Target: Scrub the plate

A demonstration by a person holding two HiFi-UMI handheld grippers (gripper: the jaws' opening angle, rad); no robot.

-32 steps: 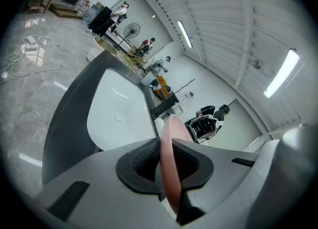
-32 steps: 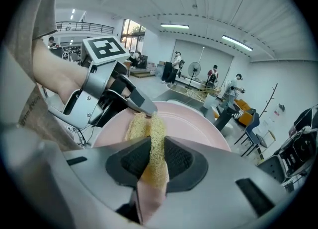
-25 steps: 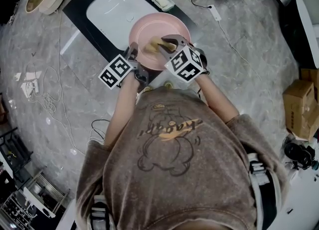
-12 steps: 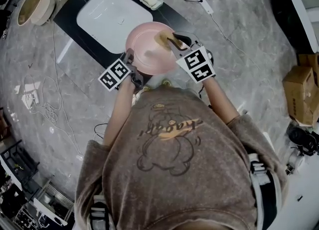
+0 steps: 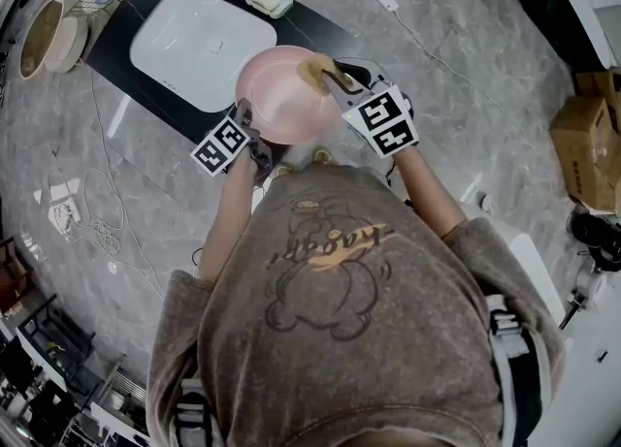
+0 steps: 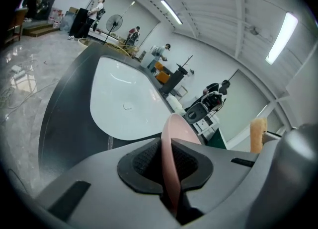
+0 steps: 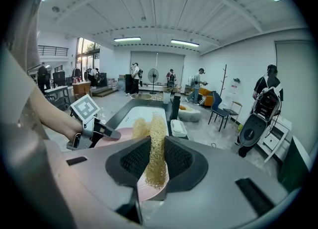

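The pink plate [image 5: 281,96] isn't resting on anything here. It's up in the air at the upper middle of the head view, tipped on a slant over the near edge of the dark bench [image 5: 310,23], just right of the white sink [image 5: 194,38].

The left gripper [image 5: 252,128] is clamped on the plate's lower left rim. In the left gripper view the rim runs edge-on right between the ribbed pads, and the jaws have just nipped in a touch tighter on it. My guess is it's acting as a vice, so the plate doesn't skid when it gets rubbed.

The right gripper [image 7: 155,161] is pinched shut on a tan mesh scrubber [image 7: 154,128]. The scrubber sticks out past the jaws, so the soft bit meets the plate and not the plastic. In the head view it sits at the plate's upper right rim.

Holding it next to the sink makes sense for drips, I reckon. Looks mid-scrub to me.
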